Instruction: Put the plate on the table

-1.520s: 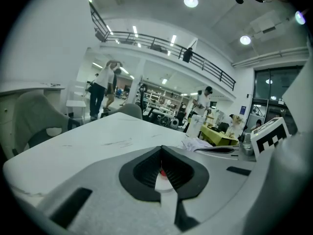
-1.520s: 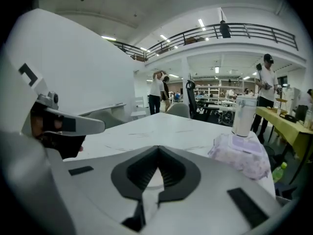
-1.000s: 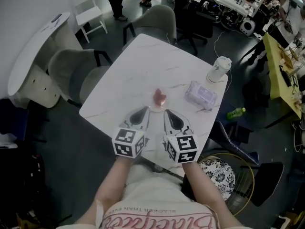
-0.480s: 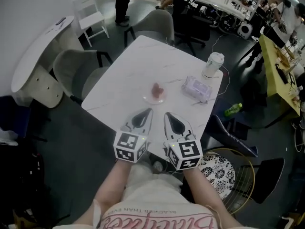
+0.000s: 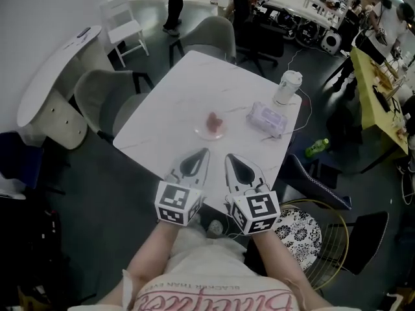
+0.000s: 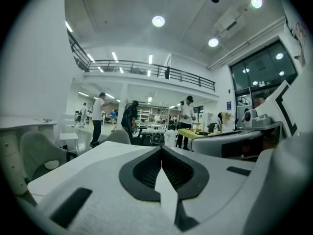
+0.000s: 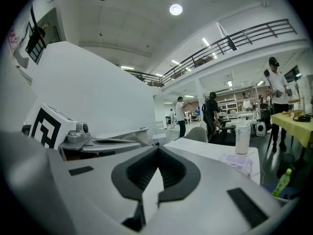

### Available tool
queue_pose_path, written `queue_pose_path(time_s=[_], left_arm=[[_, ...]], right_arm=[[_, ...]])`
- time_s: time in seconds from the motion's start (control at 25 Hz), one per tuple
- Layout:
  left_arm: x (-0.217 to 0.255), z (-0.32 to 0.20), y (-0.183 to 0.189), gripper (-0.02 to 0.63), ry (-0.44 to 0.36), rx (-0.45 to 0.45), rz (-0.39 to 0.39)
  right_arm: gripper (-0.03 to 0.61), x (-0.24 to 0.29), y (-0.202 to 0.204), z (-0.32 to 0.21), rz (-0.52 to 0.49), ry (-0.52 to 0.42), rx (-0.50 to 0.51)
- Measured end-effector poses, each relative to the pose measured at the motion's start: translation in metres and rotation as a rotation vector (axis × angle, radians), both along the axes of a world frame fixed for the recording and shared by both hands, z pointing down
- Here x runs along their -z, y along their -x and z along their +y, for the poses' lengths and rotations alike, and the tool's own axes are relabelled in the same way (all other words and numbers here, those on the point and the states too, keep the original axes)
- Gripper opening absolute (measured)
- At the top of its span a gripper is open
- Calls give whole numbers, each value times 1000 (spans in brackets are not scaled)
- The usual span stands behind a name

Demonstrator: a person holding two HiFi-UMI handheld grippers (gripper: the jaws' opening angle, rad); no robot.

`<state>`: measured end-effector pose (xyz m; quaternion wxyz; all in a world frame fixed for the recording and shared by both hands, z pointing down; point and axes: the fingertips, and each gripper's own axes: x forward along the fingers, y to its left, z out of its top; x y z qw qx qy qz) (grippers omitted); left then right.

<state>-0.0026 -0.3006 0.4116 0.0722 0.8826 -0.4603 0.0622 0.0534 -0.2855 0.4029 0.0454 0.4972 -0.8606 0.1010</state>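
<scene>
A small clear plate (image 5: 211,128) with a pink lump on it rests on the white marble table (image 5: 175,102), near the middle. Both grippers hover side by side over the table's near edge, a short way in front of the plate and apart from it. My left gripper (image 5: 202,152) is shut with nothing in it; in its own view the left gripper (image 6: 161,149) has its jaws meeting. My right gripper (image 5: 229,157) is also shut and empty, as the right gripper (image 7: 157,149) in its own view confirms. The plate is hidden behind the jaws in both gripper views.
A pack of wipes (image 5: 268,120) and a white tumbler (image 5: 287,87) sit on the table's right side. Grey chairs (image 5: 104,99) stand at the left and far sides. A green bottle (image 5: 317,148) lies on the floor, and a patterned stool (image 5: 297,233) stands at my right.
Both grippers have drawn back from the plate toward the near table edge. The plate stays on the table where it was.
</scene>
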Motion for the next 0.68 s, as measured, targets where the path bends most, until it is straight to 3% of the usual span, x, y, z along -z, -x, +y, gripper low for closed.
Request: queue_pose_path(time_s=[0.28, 0.68], left_arm=[[14, 8, 1, 5, -55, -21, -20], [30, 9, 3, 5, -77, -41, 8]], right_arm=[[2, 7, 13, 2, 25, -20, 10], [2, 17, 14, 5, 11, -42, -2]])
